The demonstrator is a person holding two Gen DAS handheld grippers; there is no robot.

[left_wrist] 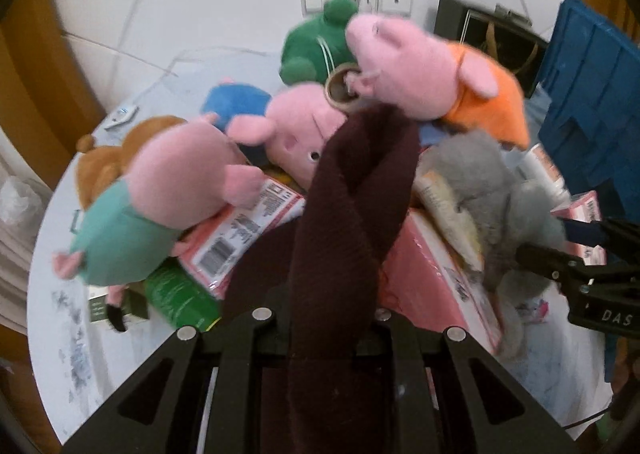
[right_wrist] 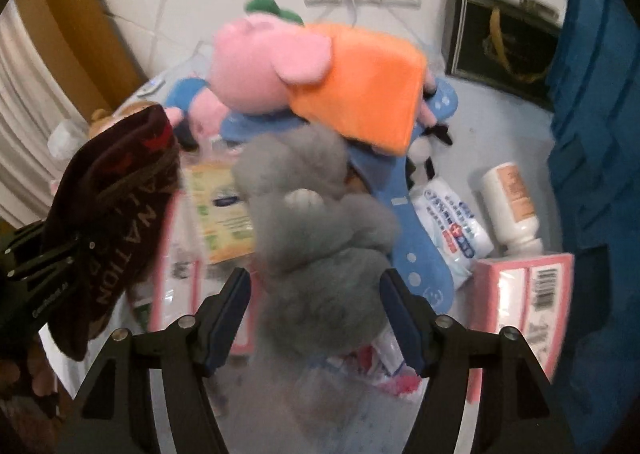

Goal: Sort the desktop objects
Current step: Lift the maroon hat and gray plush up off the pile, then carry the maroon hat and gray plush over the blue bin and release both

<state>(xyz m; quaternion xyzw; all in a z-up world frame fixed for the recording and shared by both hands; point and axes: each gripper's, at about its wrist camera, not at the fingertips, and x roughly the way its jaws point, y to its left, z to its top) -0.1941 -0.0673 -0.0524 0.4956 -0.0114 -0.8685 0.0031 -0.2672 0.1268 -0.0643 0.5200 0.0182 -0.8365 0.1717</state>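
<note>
right now our left gripper [left_wrist: 320,318] is clamped on the maroon scarf [left_wrist: 340,214], while our right gripper [right_wrist: 316,322] stands fairly wide with the grey plush [right_wrist: 320,238] between its pads, long axis running forward, away from them.

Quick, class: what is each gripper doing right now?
Left gripper: shut on the dark maroon knit cloth.
Right gripper: jaws apart around the grey plush toy; grip cannot be told.

Toy pig [right_wrist: 320,78] atop plush toy [right_wrist: 320,238], bottle [right_wrist: 514,206] to its right
</note>
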